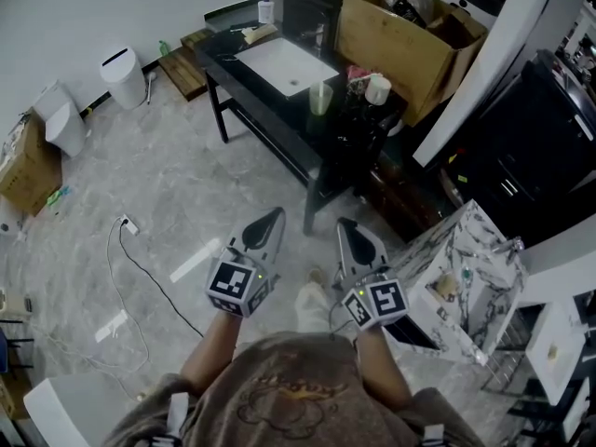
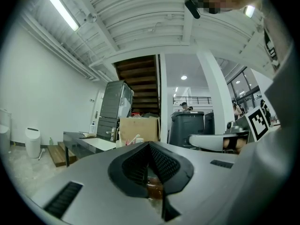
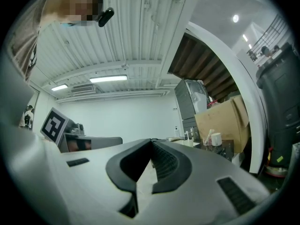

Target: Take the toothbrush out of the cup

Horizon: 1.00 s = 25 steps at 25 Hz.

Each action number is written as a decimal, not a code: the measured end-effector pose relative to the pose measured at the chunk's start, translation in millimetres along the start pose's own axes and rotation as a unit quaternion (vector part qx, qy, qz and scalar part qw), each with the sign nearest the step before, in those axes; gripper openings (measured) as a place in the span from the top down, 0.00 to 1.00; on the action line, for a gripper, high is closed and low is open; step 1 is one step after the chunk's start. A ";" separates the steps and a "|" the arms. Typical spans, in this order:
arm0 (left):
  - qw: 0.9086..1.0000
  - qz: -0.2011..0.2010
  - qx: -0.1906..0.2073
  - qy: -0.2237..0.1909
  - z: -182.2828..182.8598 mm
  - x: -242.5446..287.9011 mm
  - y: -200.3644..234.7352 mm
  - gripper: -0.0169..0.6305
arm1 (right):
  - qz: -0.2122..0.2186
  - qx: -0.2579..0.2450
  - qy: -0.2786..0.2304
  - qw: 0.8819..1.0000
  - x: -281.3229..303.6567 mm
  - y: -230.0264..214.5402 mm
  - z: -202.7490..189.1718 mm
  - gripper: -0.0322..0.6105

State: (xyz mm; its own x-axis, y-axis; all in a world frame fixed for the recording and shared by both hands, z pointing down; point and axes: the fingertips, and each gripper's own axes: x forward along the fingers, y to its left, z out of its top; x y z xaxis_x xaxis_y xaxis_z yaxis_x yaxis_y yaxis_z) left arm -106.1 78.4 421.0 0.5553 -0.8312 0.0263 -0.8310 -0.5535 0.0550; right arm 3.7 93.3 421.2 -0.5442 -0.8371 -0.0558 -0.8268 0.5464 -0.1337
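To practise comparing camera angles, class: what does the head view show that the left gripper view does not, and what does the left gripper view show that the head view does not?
Only the head view: the floor cable, the marble-patterned unit and the person's shirt.
Only the left gripper view: the ceiling light strip and the staircase.
Both: the cardboard box, the white bin, the black table, the left gripper and the right gripper.

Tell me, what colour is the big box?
Brown cardboard; the box shows best in the head view.
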 end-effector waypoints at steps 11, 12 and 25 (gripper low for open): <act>1.000 -0.004 -0.007 0.006 10.9 74.2 29.3 0.97 | 0.007 0.010 0.012 1.000 60.3 -53.8 3.1 0.95; 1.000 -0.003 -0.008 0.008 11.2 80.8 31.2 0.97 | 0.009 0.012 0.014 1.000 64.7 -58.5 3.1 0.95; 1.000 0.013 -0.006 0.004 32.2 188.2 53.8 0.97 | 0.037 0.011 0.016 0.999 130.8 -144.3 28.5 0.95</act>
State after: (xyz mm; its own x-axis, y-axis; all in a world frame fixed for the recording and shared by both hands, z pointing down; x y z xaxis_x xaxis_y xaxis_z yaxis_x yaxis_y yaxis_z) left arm -47.2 -109.5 396.8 0.5343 -0.8445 0.0364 -0.8445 -0.5315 0.0656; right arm 55.9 -95.8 405.0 -0.6079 -0.7932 -0.0348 -0.7813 0.6055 -0.1515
